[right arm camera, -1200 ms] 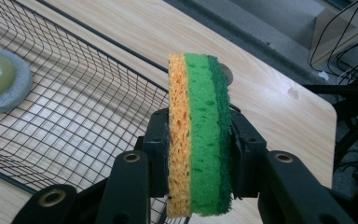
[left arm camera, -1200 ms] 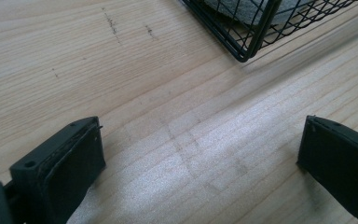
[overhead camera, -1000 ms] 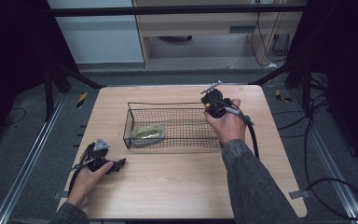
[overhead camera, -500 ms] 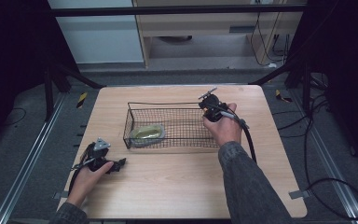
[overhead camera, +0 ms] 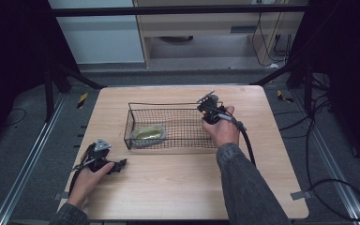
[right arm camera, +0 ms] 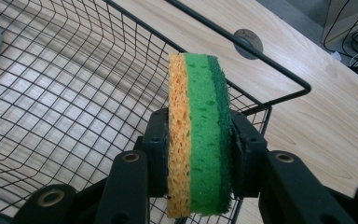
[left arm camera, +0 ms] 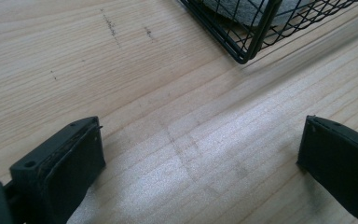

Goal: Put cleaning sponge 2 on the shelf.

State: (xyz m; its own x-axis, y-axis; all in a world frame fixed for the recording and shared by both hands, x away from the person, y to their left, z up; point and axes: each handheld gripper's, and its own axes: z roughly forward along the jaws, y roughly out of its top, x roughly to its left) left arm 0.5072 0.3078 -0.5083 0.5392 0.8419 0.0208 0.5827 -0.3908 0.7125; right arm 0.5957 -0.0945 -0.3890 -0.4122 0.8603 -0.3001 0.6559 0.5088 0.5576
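Gripping the sponge (right arm camera: 198,135) on edge, the right gripper (overhead camera: 208,108) hangs over the wire basket's (overhead camera: 168,142) right end; left gripper (overhead camera: 120,165) rests near-left, jaws apart on the table (overhead camera: 178,183).

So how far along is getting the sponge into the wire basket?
Partly done. The sponge is clamped between the jaws of the right gripper, at the right end of the basket, above the mesh floor. A pouch already lies in the basket's left end. What's left is lowering the sponge to the mesh and letting go. The left gripper rests open on the table.
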